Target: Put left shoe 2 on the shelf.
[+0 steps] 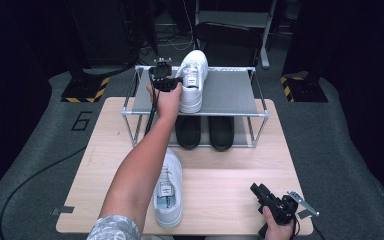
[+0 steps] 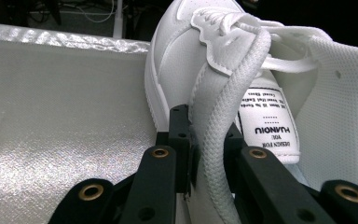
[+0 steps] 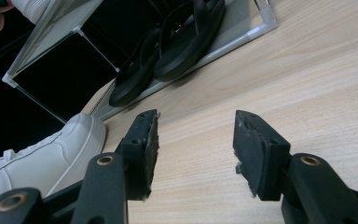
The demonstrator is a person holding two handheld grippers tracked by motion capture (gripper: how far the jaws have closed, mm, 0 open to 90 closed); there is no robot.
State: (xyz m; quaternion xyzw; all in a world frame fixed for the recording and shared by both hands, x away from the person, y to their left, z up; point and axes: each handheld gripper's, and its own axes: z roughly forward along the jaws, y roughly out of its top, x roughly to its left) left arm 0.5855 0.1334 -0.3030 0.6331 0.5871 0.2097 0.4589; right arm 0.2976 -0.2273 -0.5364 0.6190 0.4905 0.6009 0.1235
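Observation:
A white sneaker (image 1: pixel 193 80) stands on the top shelf (image 1: pixel 230 92) of a small metal rack, toe pointing away. My left gripper (image 1: pixel 175 80) is at its near left side. In the left gripper view the gripper (image 2: pixel 206 135) is shut on the padded collar rim of the sneaker (image 2: pixel 182 56), beside the tongue label. A second white sneaker (image 1: pixel 169 192) lies on the wooden table (image 1: pixel 225 175) in front of the rack. My right gripper (image 1: pixel 258 191) rests low at the table's near right, open with nothing between its fingers (image 3: pixel 196 140); that sneaker (image 3: pixel 42 158) lies to its left.
A pair of black flip-flops (image 1: pixel 205 131) sits on the rack's lower level (image 3: pixel 182 42). The rack's metal frame (image 1: pixel 195 114) edges the shelf. Bare wood stretches between the rack and my right gripper. Dark floor with yellow-black tape (image 1: pixel 87 92) surrounds the table.

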